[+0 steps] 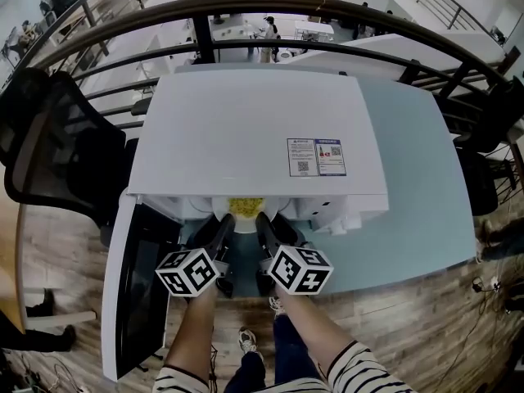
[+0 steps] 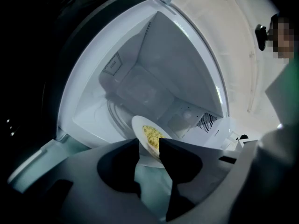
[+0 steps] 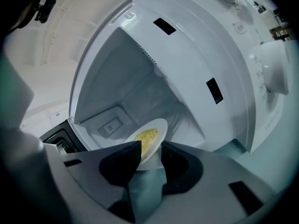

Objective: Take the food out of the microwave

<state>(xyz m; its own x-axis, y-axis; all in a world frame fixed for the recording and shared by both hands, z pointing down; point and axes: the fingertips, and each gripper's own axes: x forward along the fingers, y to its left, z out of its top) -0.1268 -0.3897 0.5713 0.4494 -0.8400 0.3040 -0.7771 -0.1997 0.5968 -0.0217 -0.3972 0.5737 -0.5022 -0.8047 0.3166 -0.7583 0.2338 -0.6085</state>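
A white plate (image 1: 246,206) of yellow food sits at the mouth of the open white microwave (image 1: 246,129). Both grippers reach level into the opening. My left gripper (image 1: 223,221) has the plate's (image 2: 148,135) near rim between its jaws; in the left gripper view (image 2: 149,143) both tips touch the rim. The right gripper (image 1: 264,219) straddles the rim from the other side; in the right gripper view (image 3: 150,146) the plate (image 3: 150,135) lies in the gap and the jaws still stand a little wide of it.
The microwave's dark door (image 1: 131,293) hangs open at the left of my arms. The oven stands on a pale blue table (image 1: 417,178). A black mesh chair (image 1: 49,146) is at the far left, and a curved railing (image 1: 270,11) runs behind.
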